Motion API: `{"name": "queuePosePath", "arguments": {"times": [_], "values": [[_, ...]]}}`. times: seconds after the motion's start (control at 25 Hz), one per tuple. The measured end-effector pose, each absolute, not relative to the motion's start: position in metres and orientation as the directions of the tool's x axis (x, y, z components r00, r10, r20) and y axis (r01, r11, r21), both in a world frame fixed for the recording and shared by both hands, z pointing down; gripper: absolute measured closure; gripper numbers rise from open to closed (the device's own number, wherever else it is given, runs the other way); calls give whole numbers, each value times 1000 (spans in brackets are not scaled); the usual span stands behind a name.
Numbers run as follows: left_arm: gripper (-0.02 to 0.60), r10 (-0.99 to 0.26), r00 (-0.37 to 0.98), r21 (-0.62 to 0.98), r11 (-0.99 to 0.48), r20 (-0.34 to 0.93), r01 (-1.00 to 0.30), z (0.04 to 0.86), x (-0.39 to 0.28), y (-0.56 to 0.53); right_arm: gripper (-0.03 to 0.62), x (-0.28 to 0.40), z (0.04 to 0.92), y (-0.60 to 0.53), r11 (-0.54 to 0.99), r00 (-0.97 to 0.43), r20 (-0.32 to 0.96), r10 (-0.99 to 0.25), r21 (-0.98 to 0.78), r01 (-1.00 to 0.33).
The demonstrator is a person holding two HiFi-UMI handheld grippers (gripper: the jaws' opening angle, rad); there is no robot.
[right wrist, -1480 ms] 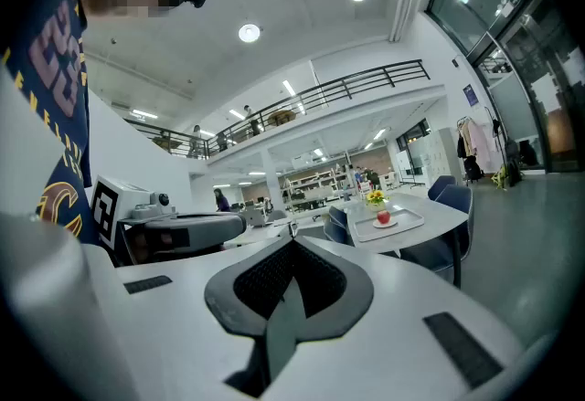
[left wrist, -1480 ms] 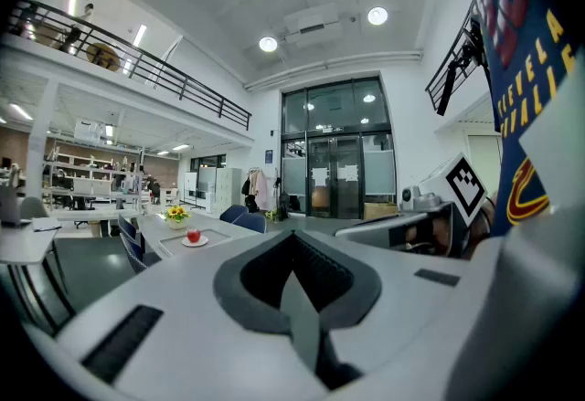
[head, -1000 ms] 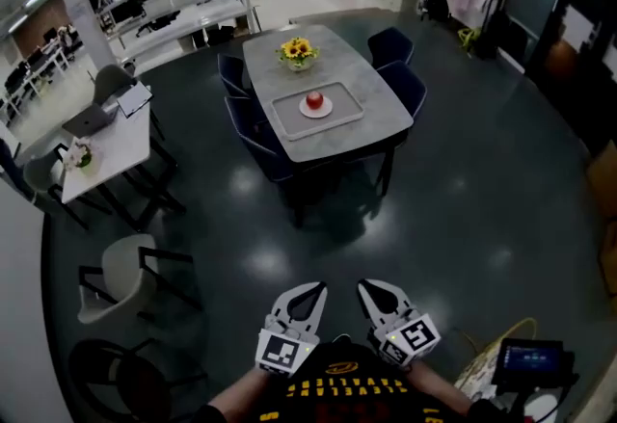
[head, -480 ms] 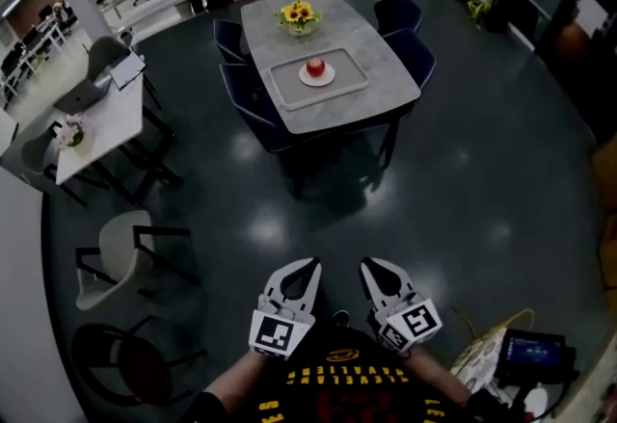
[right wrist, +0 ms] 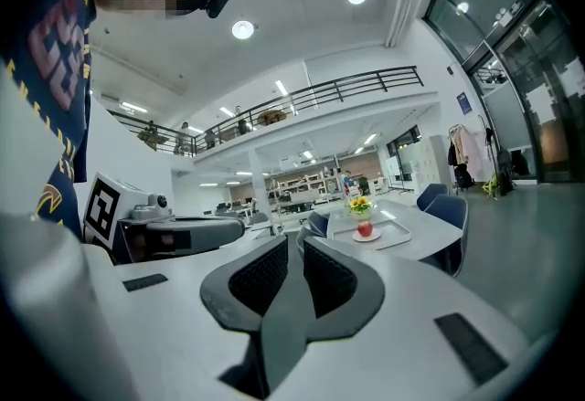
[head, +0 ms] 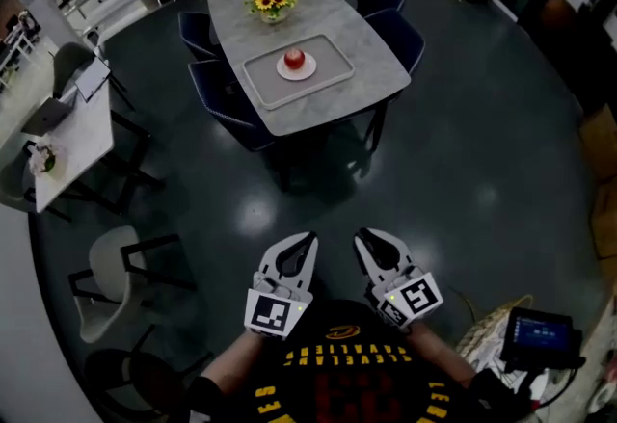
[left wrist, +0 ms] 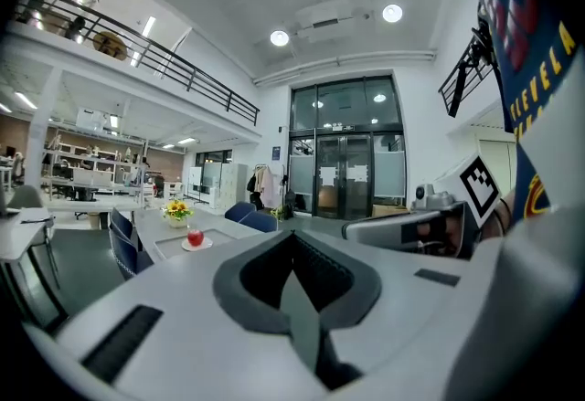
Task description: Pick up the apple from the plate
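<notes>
A red apple (head: 295,58) sits on a small white plate (head: 296,70) inside a grey tray (head: 328,60) on a grey table (head: 371,74), far ahead across the dark floor. It is small and distant in the left gripper view, apple (left wrist: 195,236), and in the right gripper view, apple (right wrist: 365,228). Both grippers are held close to the person's body, side by side and pointing at the table. The left gripper (head: 308,238) (left wrist: 294,233) is shut and empty. The right gripper (head: 362,235) (right wrist: 295,240) shows a narrow gap; its jaws have just been opening, with nothing between them.
A vase of yellow flowers (head: 272,0) stands behind the tray. Blue chairs (head: 393,34) ring the table. A white desk (head: 67,127) and a white chair (head: 108,267) stand at the left. A device with a screen (head: 540,336) and cables lie at the lower right.
The table with the apple has grown larger and slid lower in the head view as the person and both grippers moved towards it. The grippers keep their place before the body.
</notes>
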State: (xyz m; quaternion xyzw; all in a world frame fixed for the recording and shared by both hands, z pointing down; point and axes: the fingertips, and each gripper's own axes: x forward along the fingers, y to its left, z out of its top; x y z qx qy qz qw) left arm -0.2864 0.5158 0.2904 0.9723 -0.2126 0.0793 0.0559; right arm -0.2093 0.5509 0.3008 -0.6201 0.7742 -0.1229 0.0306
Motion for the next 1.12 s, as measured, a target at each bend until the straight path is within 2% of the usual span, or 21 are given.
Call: {"name": "queuePosePath", "arguments": {"times": [0.2, 0.44, 0.72, 1.12], "values": [[580, -379, 914, 56, -919, 146, -390, 291, -273, 460, 553, -202, 302, 492, 196, -222, 115, -968, -205, -959], [580, -365, 918, 107, -918, 159, -383, 298, -270, 419, 533, -203, 304, 453, 179, -212, 146, -966, -212, -961], [578, -339, 929, 120, -926, 151, -358, 295, -270, 398, 533, -206, 300, 429, 172, -201, 158, -967, -181, -968], [560, -396, 898, 70, -907, 193, -415, 298, -194, 325, 533, -128, 311, 348, 230, -269, 127, -955, -258, -938]]}}
